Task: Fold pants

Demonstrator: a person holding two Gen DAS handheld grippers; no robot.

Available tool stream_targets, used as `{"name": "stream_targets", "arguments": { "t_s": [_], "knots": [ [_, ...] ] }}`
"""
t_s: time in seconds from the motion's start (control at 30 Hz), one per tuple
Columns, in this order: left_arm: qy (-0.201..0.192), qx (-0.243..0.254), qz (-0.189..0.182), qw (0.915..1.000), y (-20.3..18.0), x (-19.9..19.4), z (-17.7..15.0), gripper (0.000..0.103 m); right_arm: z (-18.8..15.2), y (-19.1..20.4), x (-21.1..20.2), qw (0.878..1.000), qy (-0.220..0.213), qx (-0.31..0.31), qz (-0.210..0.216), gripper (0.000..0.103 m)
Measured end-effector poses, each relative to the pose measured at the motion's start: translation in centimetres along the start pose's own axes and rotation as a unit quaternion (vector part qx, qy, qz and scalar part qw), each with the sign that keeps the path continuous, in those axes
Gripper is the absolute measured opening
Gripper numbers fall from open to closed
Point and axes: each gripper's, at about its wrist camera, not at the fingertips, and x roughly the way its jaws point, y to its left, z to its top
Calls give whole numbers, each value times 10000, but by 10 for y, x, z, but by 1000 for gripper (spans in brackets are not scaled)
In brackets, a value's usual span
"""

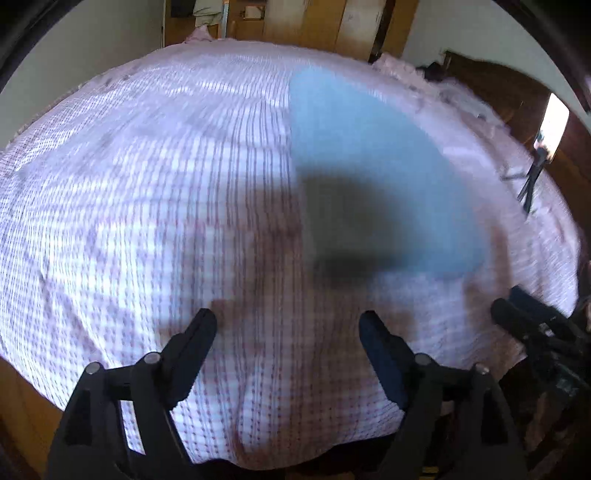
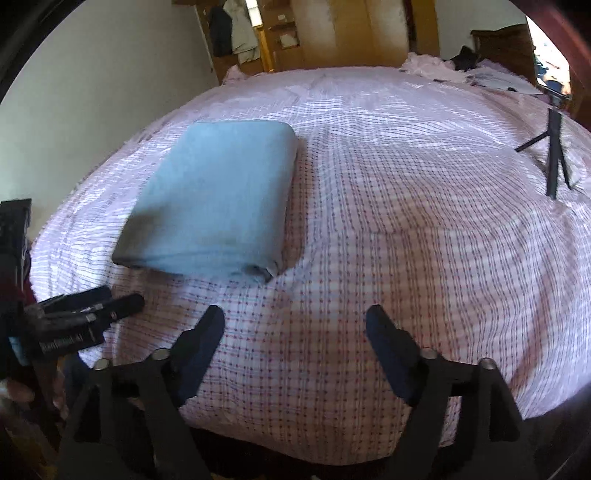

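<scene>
The light blue pants lie folded into a thick rectangle on the bed, to the left of centre in the right wrist view. In the blurred left wrist view the pants lie ahead and to the right, with a dark shadow across their near part. My left gripper is open over the bedspread, short of the pants, with nothing between its fingers. My right gripper is open too, over bare bedspread to the right of the pants' near edge. Each gripper shows at the other view's edge: the right gripper and the left gripper.
The bed carries a pink and white checked cover. A small black tripod stands on it at the right. Crumpled clothes lie at the far right corner. Wooden wardrobes stand beyond the bed, and a white wall runs along the left.
</scene>
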Motion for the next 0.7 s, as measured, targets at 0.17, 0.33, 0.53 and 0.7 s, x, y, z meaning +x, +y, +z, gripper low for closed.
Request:
{"name": "stream_targets", "arguments": {
  "t_s": [0.17,0.33,0.53,0.7],
  "knots": [
    [-31,361,429,9984,-18,11,-15,88,-15,1,21,9994,263,48,-217,76],
    [-36,357,481,9982,-21,13,-18,91,-22,7,31,9990,222,-69,-372,82],
    [-30,347,470,9983,-22,13,-17,92,-26,13,37,9987,174,-60,-480,87],
    [-24,351,479,9982,-28,15,-13,93,-27,12,36,9987,158,-46,-474,88]
  ]
}}
